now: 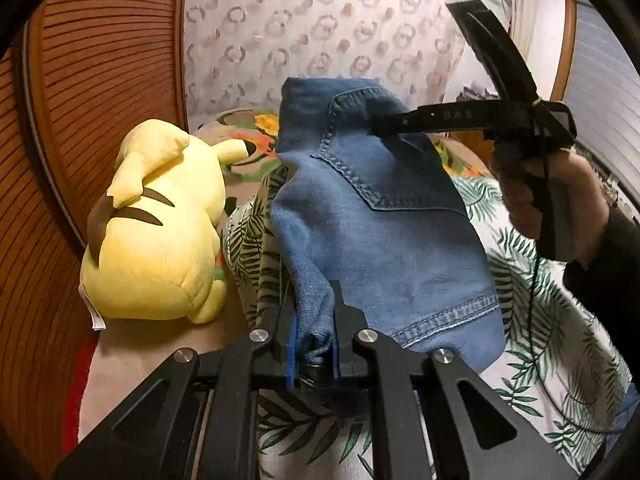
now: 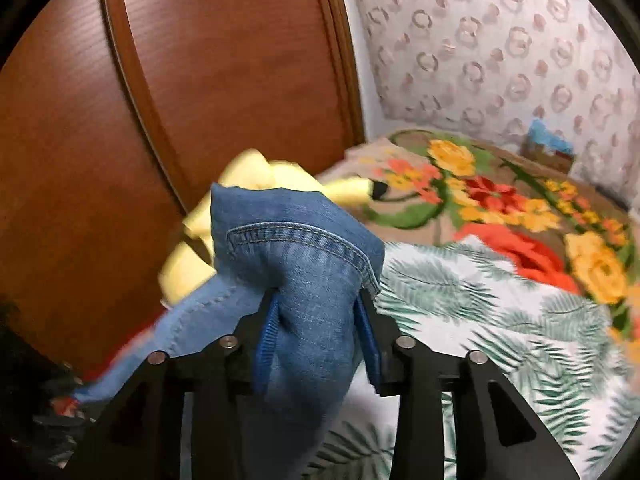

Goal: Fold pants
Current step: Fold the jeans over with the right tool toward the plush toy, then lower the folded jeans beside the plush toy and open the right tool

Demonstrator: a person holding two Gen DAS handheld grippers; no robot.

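The blue denim pants (image 1: 372,216) hang lifted above the bed, held by both grippers. My left gripper (image 1: 314,320) is shut on a bunched edge of the denim at the bottom of its view. My right gripper (image 2: 320,300) is shut on a thick fold of the pants (image 2: 304,264) with a stitched hem above its blue pads (image 2: 268,328). In the left wrist view the right gripper (image 1: 384,124) reaches in from the right, held by a hand, and pinches the upper part of the denim near a pocket seam.
A yellow plush toy (image 1: 160,224) lies on the bed left of the pants, against the brown wooden headboard (image 1: 92,80). A white palm-leaf sheet (image 2: 480,320) and a floral blanket (image 2: 500,196) cover the bed. A patterned wall (image 2: 500,40) stands behind.
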